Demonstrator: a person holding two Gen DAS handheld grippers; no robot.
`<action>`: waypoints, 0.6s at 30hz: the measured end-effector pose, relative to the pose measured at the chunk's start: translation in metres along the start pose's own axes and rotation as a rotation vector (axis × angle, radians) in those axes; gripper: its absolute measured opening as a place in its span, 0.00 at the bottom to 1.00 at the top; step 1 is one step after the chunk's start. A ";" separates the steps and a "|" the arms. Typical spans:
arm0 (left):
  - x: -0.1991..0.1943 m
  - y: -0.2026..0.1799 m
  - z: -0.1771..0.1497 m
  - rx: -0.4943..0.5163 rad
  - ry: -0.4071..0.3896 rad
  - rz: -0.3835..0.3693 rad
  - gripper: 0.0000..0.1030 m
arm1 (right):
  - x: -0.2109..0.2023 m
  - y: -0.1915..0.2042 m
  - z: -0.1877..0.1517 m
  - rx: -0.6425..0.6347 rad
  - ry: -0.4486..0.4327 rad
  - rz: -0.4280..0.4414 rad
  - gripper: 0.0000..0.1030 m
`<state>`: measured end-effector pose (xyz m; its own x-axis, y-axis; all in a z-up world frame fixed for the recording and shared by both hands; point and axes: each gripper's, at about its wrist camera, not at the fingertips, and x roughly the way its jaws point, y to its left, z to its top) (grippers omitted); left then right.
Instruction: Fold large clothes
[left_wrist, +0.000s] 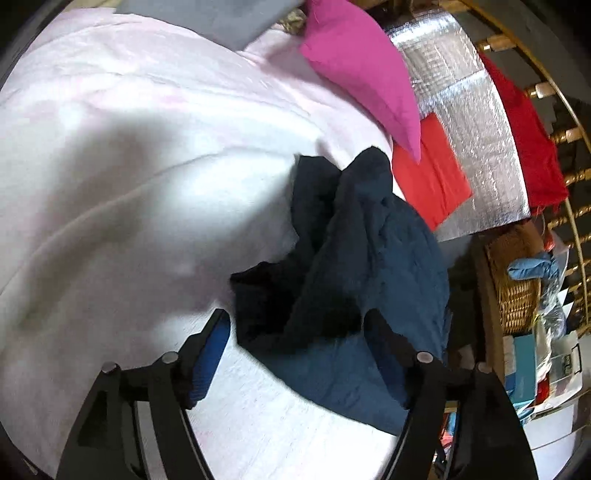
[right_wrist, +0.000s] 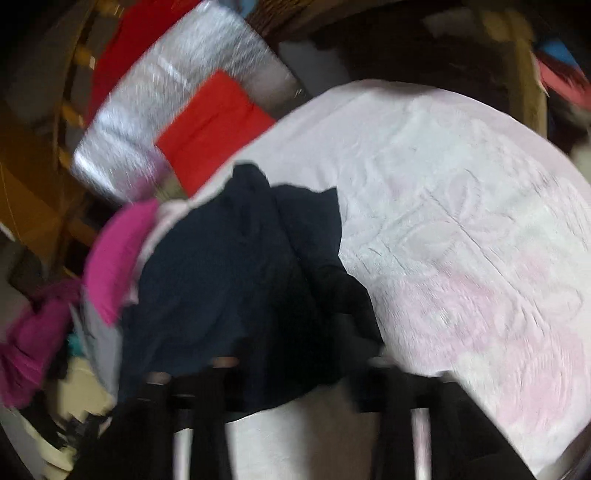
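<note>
Left wrist view: left gripper fingers spread, gripping nothing, bunched navy garment between; right gripper likewise. Pinch a clean hem, not the bunch.

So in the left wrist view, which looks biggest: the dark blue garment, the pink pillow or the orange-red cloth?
1. Dark blue garment, though it lies nearest the camera.
2. Pink pillow.
3. Orange-red cloth, partly hidden under the pillow.

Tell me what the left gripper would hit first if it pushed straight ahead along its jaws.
Most likely the crumpled dark navy garment, which lies right ahead of the open left gripper on the pale pink bedspread. Depth is hard to judge.
</note>
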<state>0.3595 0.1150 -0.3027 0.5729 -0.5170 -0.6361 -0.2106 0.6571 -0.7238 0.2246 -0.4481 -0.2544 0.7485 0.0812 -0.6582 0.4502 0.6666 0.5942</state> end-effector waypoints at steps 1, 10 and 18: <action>-0.004 0.003 -0.003 -0.010 0.004 -0.015 0.74 | -0.012 -0.004 -0.003 0.026 -0.023 0.040 0.71; 0.007 0.002 -0.010 -0.078 0.046 -0.072 0.78 | 0.033 -0.003 -0.033 0.232 0.202 0.265 0.71; 0.039 -0.004 -0.002 -0.110 0.033 -0.125 0.44 | 0.083 0.003 -0.036 0.351 0.173 0.254 0.65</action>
<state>0.3807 0.0911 -0.3253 0.5741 -0.6099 -0.5463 -0.2260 0.5232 -0.8217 0.2710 -0.4123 -0.3239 0.7778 0.3517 -0.5209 0.4227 0.3207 0.8476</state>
